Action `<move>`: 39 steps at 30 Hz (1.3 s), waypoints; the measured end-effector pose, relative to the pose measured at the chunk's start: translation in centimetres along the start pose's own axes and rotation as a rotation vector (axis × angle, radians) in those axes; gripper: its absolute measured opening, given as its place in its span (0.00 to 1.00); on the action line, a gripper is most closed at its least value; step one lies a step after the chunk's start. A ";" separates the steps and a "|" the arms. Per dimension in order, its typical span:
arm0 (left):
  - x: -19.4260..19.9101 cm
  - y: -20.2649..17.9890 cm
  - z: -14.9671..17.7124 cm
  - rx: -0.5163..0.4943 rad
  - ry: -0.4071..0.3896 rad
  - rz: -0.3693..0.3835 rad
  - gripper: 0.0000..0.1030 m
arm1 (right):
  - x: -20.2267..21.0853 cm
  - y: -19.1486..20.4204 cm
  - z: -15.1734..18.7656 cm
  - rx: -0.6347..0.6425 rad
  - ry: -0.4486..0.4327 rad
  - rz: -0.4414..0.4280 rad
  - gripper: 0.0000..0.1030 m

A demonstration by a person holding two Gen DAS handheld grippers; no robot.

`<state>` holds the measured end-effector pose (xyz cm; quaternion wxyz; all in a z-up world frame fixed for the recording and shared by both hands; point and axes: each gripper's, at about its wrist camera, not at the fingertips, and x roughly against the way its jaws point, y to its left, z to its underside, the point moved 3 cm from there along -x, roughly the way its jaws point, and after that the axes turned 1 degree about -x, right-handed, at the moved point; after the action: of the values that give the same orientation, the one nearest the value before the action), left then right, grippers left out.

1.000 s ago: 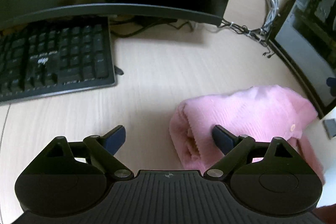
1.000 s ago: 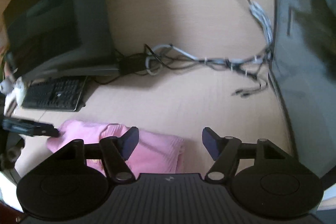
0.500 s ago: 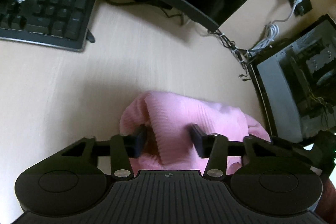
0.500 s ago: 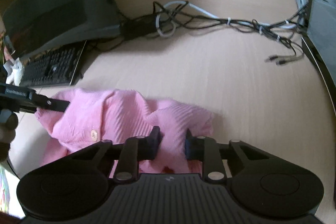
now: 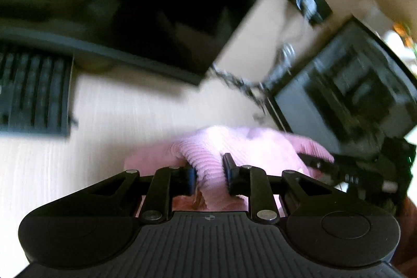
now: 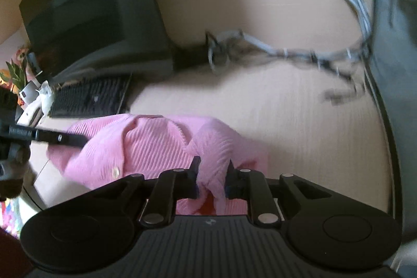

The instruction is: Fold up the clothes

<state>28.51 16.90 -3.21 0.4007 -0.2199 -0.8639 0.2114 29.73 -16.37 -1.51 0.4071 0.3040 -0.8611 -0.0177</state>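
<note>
Pink knit top [image 6: 146, 145] is bunched up on the worktop [image 6: 299, 127], between the keyboard [image 6: 91, 98] and the PC case [image 5: 351, 100]. Left gripper [image 5: 208, 171] has its jaws narrowed on a ridge of fabric at one end, right gripper [image 6: 212, 176] is pinching a fold at the other. It's soft ribbed stuff, light and floppy, so it'll sag and stretch wherever it isn't held. I'd reckon hems or shoulder seams are the better grip than a random lump, and watch the button [image 6: 114, 170] side, it bunches thicker
</note>
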 end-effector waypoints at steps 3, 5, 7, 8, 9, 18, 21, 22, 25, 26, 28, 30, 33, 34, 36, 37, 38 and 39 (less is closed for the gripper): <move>-0.1 0.4 4.1 0.001 0.084 0.005 0.25 | -0.7 -0.4 3.8 0.003 0.086 0.073 0.20; -0.6 0.9 7.0 0.005 0.152 -0.002 0.27 | -1.6 -0.9 5.6 0.004 0.126 0.138 0.37; -1.2 1.4 9.1 -0.018 0.216 -0.037 0.36 | -1.4 -1.0 6.0 0.009 0.126 0.176 0.46; -1.4 1.6 9.9 -0.031 0.242 -0.055 0.46 | -1.0 -1.0 5.8 0.012 0.114 0.186 0.56; -1.3 1.8 10.1 -0.043 0.248 -0.065 0.50 | -0.7 -0.9 5.7 0.016 0.102 0.197 0.64; 2.5 0.6 5.3 -0.097 0.054 -0.056 0.72 | 0.0 -0.4 3.2 0.015 -0.035 0.260 1.00; 1.7 -0.9 4.3 -0.085 0.003 0.002 0.76 | -1.6 0.2 4.2 0.026 -0.027 0.320 1.00; 1.2 -1.1 4.4 -0.076 0.002 0.024 0.76 | -2.1 0.4 4.5 0.030 -0.024 0.340 1.00; -1.9 -1.2 5.6 -0.050 0.065 0.065 0.78 | -3.6 0.9 5.6 0.041 -0.016 0.400 1.00; -3.2 -1.0 6.3 -0.054 0.099 0.054 0.78 | -4.1 1.1 5.9 0.045 -0.013 0.420 1.00; -5.0 -0.4 7.4 -0.077 0.150 0.009 0.78 | -5.2 1.5 6.6 0.053 -0.007 0.460 1.00; -5.5 0.2 7.4 -0.081 0.150 -0.001 0.77 | -5.6 2.3 7.1 0.050 -0.012 0.502 1.00; -5.9 0.9 6.6 -0.059 0.141 -0.001 0.77 | -5.8 3.3 7.5 0.017 -0.012 0.530 1.00; -6.1 0.9 6.3 -0.060 0.138 -0.003 0.77 | -5.8 3.6 7.4 0.000 -0.003 0.523 1.00; -6.5 1.2 5.7 -0.077 0.123 -0.007 0.78 | -4.9 4.3 7.0 -0.010 -0.006 0.496 1.00; -6.7 1.3 5.4 -0.088 0.114 -0.009 0.78 | -4.0 4.9 6.8 -0.014 -0.041 0.465 1.00; -6.6 1.4 5.2 -0.086 0.109 -0.009 0.78 | -3.4 5.5 6.7 -0.007 -0.061 0.436 1.00; -6.3 1.3 5.2 -0.073 0.107 -0.006 0.78 | -2.8 6.0 6.6 0.005 -0.076 0.411 1.00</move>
<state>28.38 13.55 -10.71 0.4385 -0.2427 -0.8492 0.1663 23.36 -11.34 -6.17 0.3687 0.1220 -0.9198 0.0565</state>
